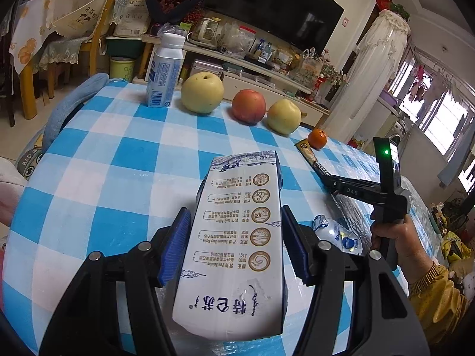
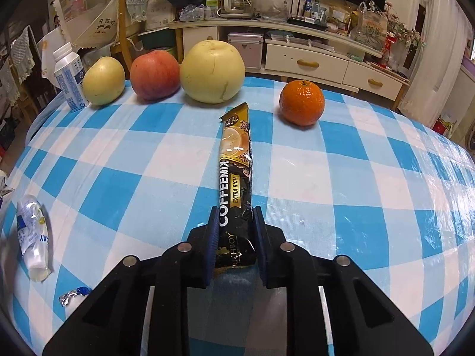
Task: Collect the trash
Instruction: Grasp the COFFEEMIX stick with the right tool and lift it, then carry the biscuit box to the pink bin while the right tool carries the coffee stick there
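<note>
My left gripper [image 1: 236,241] is shut on a white milk carton [image 1: 237,246] with blue print, which lies lengthwise between the pads over the checked tablecloth [image 1: 118,160]. My right gripper [image 2: 235,237] is shut on the near end of a black-and-gold coffee-mix sachet [image 2: 236,163]; the sachet stretches away toward the fruit. In the left wrist view the right gripper [image 1: 332,182] shows at the right, on the sachet [image 1: 311,157]. A crumpled white plastic pouch [image 2: 32,237] lies at the left, and it also shows in the left wrist view [image 1: 338,234]. A small foil scrap [image 2: 72,293] lies near it.
At the far table edge stand a white-capped milk bottle [image 1: 163,74], a yellow pear [image 1: 202,92], a red apple [image 1: 248,106], another yellow pear [image 1: 283,116] and an orange [image 2: 301,102]. Beyond are a TV cabinet [image 2: 305,59], chairs and clutter.
</note>
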A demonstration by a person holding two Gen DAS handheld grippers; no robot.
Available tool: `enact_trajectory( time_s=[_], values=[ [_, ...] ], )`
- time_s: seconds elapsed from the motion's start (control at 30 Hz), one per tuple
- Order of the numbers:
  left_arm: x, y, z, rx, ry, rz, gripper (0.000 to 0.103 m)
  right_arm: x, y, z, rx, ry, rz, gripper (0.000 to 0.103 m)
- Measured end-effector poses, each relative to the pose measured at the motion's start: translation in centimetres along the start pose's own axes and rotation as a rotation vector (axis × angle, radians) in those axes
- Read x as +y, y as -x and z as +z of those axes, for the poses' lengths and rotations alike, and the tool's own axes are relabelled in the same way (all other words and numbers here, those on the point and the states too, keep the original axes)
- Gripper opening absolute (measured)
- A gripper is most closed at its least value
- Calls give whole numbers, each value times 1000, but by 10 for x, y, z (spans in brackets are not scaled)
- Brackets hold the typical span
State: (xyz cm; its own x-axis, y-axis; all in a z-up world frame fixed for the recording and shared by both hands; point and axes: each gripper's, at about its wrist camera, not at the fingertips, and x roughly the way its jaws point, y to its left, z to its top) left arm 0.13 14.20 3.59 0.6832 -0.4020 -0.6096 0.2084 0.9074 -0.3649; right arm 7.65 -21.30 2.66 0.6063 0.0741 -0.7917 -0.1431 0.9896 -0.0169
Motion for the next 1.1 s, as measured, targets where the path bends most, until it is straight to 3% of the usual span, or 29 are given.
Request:
enact_trajectory(
  time_s=[0.43, 0.73, 1.1],
  values=[
    [-10, 14, 0, -23, -59, 24, 62, 10, 55, -5, -108, -14, 63, 21],
    [-9, 35, 1, -74, -75, 79, 62, 37, 95, -7, -154, -46, 227, 21],
    [6, 68, 7, -160, -64, 180, 62, 110, 132, -13, -184, 34, 397, 21]
  ],
)
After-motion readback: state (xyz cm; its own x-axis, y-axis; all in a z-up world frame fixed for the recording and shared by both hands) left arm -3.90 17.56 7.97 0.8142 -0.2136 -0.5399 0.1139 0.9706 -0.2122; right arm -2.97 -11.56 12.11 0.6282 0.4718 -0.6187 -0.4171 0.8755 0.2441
